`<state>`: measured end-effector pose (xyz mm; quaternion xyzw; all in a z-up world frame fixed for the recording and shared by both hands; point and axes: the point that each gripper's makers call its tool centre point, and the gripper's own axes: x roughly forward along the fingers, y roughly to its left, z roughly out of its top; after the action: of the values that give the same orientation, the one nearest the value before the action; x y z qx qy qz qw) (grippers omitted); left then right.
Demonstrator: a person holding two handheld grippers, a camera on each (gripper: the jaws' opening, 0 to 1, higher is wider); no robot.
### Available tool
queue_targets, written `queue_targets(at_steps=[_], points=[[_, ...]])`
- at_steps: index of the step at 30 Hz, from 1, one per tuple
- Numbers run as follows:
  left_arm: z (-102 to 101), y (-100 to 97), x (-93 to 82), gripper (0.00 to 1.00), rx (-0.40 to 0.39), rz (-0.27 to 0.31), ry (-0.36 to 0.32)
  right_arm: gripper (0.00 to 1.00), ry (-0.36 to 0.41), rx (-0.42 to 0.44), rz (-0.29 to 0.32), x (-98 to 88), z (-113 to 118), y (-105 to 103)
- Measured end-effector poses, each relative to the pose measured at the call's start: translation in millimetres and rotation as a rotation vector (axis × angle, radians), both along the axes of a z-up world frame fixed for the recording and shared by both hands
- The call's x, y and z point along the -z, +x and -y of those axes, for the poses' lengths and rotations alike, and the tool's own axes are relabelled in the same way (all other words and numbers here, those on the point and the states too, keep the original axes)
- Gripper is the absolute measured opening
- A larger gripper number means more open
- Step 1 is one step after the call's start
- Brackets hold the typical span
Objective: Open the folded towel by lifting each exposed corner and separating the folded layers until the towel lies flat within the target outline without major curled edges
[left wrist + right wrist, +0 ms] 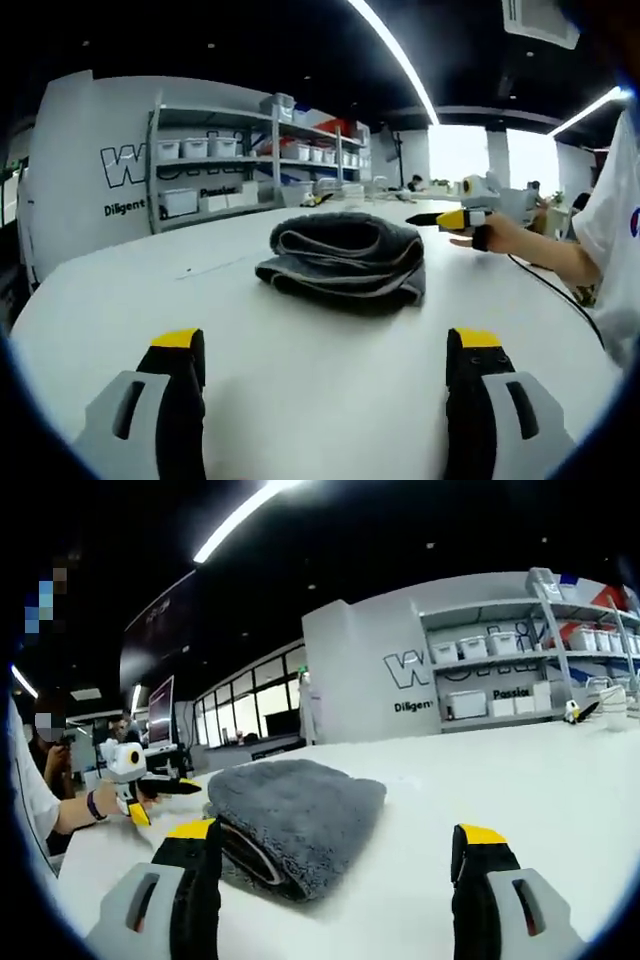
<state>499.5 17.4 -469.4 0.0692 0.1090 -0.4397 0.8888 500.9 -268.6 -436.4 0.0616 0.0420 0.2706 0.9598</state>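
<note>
The folded grey towel (345, 260) lies on the white table (300, 390), a thick bundle with its layered edges and pale trim showing along the near side in the left gripper view. Seen from there, the left gripper (325, 365) is held low over the table, short of the towel and apart from it, its two yellow-tipped jaws spread wide with bare tabletop between them. Beyond the towel's far right corner, the right gripper (432, 218) comes in level from the right, held in a hand (492, 233) on a forearm reaching out from a white sleeve (610, 215); its dark tips look close together, pointing at the towel but clear of it. In the right gripper view the right gripper (335, 865) has its own jaws standing wide apart, the left-hand one just against the towel's (295, 815) folded end, the other over bare table. Past the towel's left side, a hand (118, 798) holds the left gripper (190, 787), level, its tips near the towel. Shelves (250, 160) with white bins stand behind the towel.
</note>
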Motion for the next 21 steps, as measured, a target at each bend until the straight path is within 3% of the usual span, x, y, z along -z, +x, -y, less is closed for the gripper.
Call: queue_targets(at_steps=[9, 11, 15, 18, 21], points=[[-5, -4.6, -5.7, 0.99, -0.013, 0.018, 0.005, 0.91, -0.155, 0.020, 0.068, -13.4, -21, -2], [-7, -4.2, -7.2, 0.99, -0.021, 0.036, 0.021, 0.88, -0.170, -0.001, 0.094, -22.3, -36, -3], [-11, -3.6, -15.8, 0.99, -0.035, 0.052, 0.007, 0.82, -0.303, -0.039, 0.135, -37.2, -79, -1], [-12, -3.2, -19.0, 0.99, -0.039, 0.053, -0.006, 0.78, -0.357, -0.060, 0.142, -40.3, -103, 1], [-15, -2.0, -20.8, 0.99, -0.049, 0.061, -0.005, 0.77, -0.448, -0.078, 0.109, -32.0, -133, 6]])
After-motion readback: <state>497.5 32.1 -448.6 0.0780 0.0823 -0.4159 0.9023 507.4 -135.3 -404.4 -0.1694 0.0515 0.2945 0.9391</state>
